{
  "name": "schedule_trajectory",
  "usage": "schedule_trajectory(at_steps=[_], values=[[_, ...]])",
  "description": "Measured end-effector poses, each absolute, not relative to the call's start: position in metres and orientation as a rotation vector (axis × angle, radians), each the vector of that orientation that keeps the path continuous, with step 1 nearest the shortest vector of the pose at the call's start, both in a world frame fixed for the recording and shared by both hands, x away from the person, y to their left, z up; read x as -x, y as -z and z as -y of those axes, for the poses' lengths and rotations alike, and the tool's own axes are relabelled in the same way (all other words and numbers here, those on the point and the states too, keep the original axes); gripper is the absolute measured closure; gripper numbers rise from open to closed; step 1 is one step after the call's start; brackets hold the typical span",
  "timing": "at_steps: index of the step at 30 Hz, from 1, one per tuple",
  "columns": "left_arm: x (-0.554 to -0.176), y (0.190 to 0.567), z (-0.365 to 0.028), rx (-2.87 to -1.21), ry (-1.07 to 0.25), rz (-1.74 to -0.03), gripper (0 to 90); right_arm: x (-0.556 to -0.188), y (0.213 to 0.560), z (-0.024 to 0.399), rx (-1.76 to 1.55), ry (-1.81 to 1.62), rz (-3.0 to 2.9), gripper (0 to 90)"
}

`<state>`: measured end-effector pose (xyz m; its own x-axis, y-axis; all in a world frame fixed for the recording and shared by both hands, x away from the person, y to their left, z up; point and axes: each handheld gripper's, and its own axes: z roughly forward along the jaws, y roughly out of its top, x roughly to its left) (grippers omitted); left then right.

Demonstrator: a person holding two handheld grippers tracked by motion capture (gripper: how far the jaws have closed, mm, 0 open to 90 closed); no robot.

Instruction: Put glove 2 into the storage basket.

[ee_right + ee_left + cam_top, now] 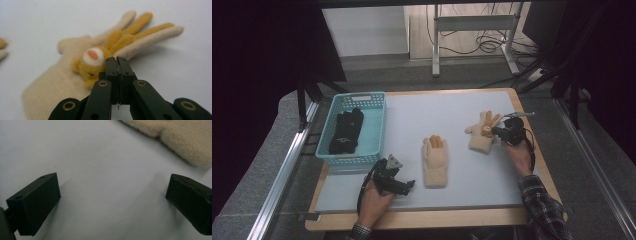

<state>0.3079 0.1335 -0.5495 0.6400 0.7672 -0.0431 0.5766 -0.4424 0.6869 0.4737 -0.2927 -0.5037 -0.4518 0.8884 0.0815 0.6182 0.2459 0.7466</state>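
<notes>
Two cream fleece gloves with orange fingers lie on the pale mat. The middle glove [435, 162] lies flat, and its cuff edge [180, 140] shows just ahead of my left gripper [411, 185] [112, 202]. That gripper rests low over the mat, open, with nothing between its jaws. The right glove [482, 135] [57, 87] carries a small orange animal face [92, 58]. My right gripper [494, 131] [117, 60] is shut, its tips touching this glove's edge beside the face. No fabric shows between its jaws.
A turquoise basket [379, 130] stands at the table's left with a pair of black gloves [346, 131] inside. The wooden table edge [422, 219] runs along the front. Metal rails flank both sides; a desk frame and cables stand beyond.
</notes>
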Motion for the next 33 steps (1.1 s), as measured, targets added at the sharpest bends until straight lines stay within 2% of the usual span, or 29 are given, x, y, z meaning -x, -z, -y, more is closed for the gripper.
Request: schedule_trajectory(at_steps=[10, 13, 16, 22, 24, 28, 33], values=[[-0.308, 0.549, -0.133, -2.177, -0.36, -1.042, 0.0, -0.446, 0.438, 0.29, -1.248, -1.016, -2.145, 87.7], [-0.308, 0.549, -0.133, -2.177, -0.36, -1.042, 0.0, -0.442, 0.429, 0.284, -1.226, -1.004, -2.16, 87.6], [-0.308, 0.55, -0.133, -2.172, -0.359, -1.045, 0.0, -0.438, 0.431, 0.269, -1.187, -0.996, -2.211, 87.5], [-0.308, 0.55, -0.133, -2.172, -0.359, -1.044, 0.0, -0.438, 0.456, 0.227, -1.127, -1.004, -2.332, 85.8], [-0.308, 0.549, -0.134, -2.177, -0.36, -1.042, 0.0, -0.437, 0.462, 0.209, -1.08, -1.018, -2.365, 80.1], [-0.308, 0.549, -0.134, -2.177, -0.36, -1.042, 0.0, -0.437, 0.456, 0.207, -1.067, -1.05, -2.353, 75.3], [-0.308, 0.549, -0.133, -2.177, -0.36, -1.042, 0.0, -0.438, 0.459, 0.224, -1.114, -1.034, -2.334, 75.1]])
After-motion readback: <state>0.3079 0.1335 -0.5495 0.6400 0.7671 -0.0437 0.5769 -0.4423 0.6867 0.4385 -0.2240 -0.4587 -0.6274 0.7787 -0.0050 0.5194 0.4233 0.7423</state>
